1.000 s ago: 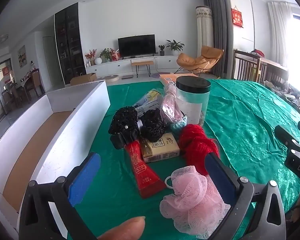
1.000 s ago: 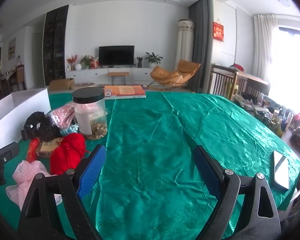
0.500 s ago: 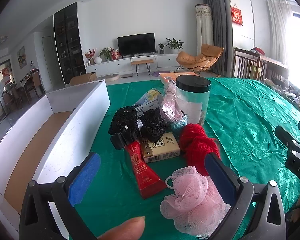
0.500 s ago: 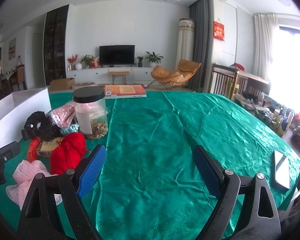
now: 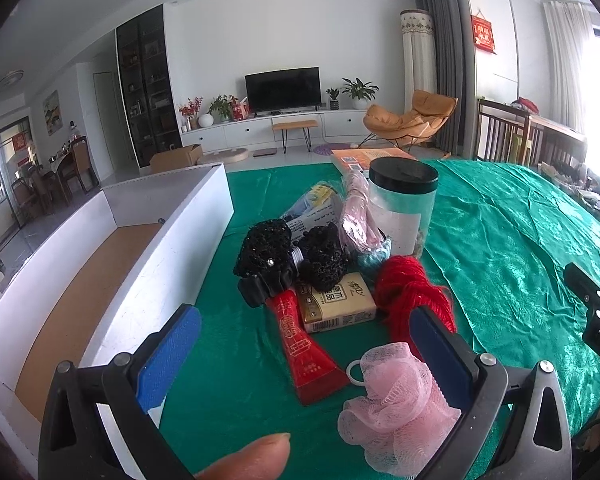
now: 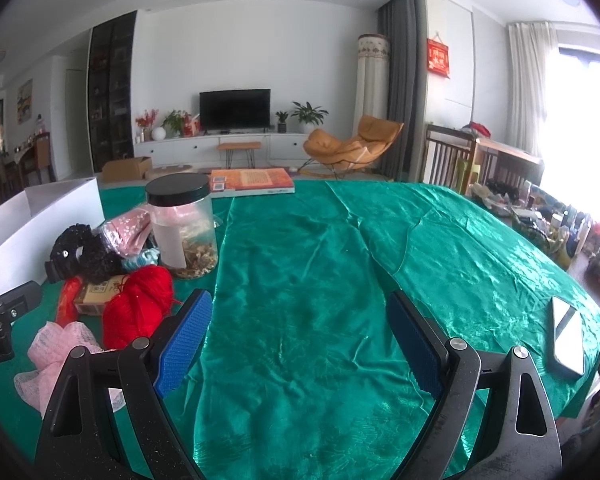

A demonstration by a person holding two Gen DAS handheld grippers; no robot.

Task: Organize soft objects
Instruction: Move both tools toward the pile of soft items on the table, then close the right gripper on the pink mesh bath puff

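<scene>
A person holds two grippers over a table draped in green cloth (image 6: 320,280). Almost nothing has changed over the last second: both views are nearly identical, so sorting has not visibly begun. The left gripper (image 5: 304,344) hangs wide open and empty at lower centre of its view, above a red tube (image 5: 304,344). A pink mesh pouf (image 5: 396,396) lies lower right, red yarn (image 5: 408,292) just behind it, black scrunchies (image 5: 290,258) at centre. A white box (image 5: 168,248) sits at left. The right gripper (image 6: 300,340), also wide open and empty, faces bare cloth.
</scene>
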